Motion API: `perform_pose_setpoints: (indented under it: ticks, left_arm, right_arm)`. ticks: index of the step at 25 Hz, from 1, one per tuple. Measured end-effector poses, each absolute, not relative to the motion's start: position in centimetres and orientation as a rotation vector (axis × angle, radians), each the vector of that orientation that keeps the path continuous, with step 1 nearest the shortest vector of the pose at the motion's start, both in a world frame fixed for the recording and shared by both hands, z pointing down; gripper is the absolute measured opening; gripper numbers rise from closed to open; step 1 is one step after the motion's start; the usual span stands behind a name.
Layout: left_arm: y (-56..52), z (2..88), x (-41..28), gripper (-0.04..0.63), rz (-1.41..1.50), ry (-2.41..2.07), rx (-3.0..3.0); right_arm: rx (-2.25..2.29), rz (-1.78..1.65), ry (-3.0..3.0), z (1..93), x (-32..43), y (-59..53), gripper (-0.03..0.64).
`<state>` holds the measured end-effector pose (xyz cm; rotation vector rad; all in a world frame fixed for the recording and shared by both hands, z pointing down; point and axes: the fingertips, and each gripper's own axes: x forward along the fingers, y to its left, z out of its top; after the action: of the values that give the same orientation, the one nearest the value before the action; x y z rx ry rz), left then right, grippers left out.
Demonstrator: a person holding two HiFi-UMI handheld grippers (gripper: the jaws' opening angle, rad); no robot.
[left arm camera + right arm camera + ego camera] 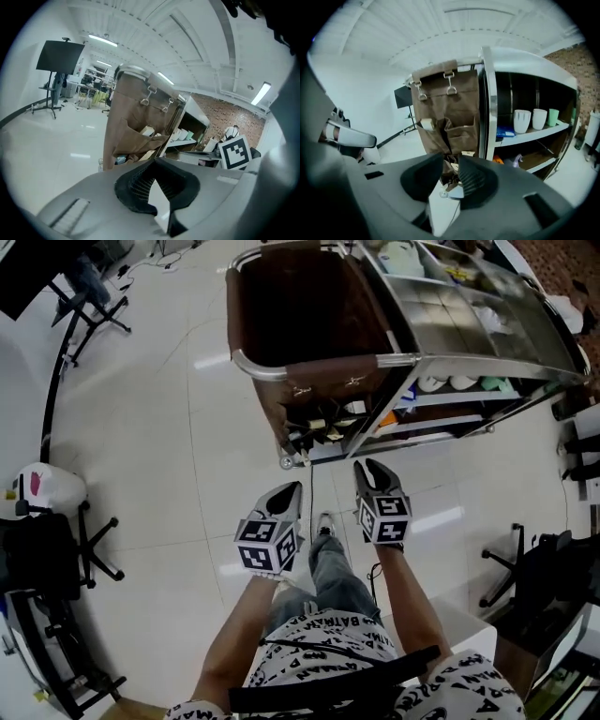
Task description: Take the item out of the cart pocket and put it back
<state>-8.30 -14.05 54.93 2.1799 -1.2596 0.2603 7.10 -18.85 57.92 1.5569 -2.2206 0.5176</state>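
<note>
The cart (328,363) stands ahead of me with a brown fabric bag (300,306) hung on its end. Pockets (323,423) low on that bag hold small boxes and packets; a pale box (146,131) pokes out of one pocket (461,133). My left gripper (292,491) hovers in the air short of the cart, its tips touching, with nothing in it. My right gripper (370,470) hangs beside it, a little closer to the pockets. Its jaws stand slightly apart and nothing lies between them (450,164).
The cart's shelves (469,395) carry white and green cups (529,119) and other supplies. Office chairs (89,549) and a black stand (89,296) sit at the left, another chair (520,568) at the right. Glossy white floor (150,427) lies between.
</note>
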Motion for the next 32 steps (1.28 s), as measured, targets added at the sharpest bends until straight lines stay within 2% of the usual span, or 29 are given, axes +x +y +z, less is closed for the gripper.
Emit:
perform_pose_setpoints:
  ticks: [4, 11, 15, 22, 32]
  left_arm:
    - [-10.2, 50.8, -11.1, 0.0, 0.202, -1.286, 2.207]
    - [-2.9, 43.9, -14.0, 0.0, 0.054, -1.275, 2.279]
    - [0.7, 40.9, -14.7, 0.0, 0.092, -1.326, 2.384]
    - [3.6, 39.1, -13.9, 0.0, 0.058, -1.373, 2.413]
    - [5.1, 39.3, -8.0, 0.0, 0.106, -1.352, 2.41]
  right_arm:
    - [1.623, 0.415, -2.287, 51.4, 5.4, -14.4, 0.009]
    - [1.672, 0.293, -2.404, 42.0, 2.4, -6.1, 0.009]
    - [1.66, 0.308, -2.461, 38.7, 0.5, -1.7, 0.009]
    - [1.534, 0.309, -2.495, 38.5, -1.3, 2.3, 0.008]
    - [1.473, 0.375, -2.523, 39.3, 3.2, 4.2, 0.009]
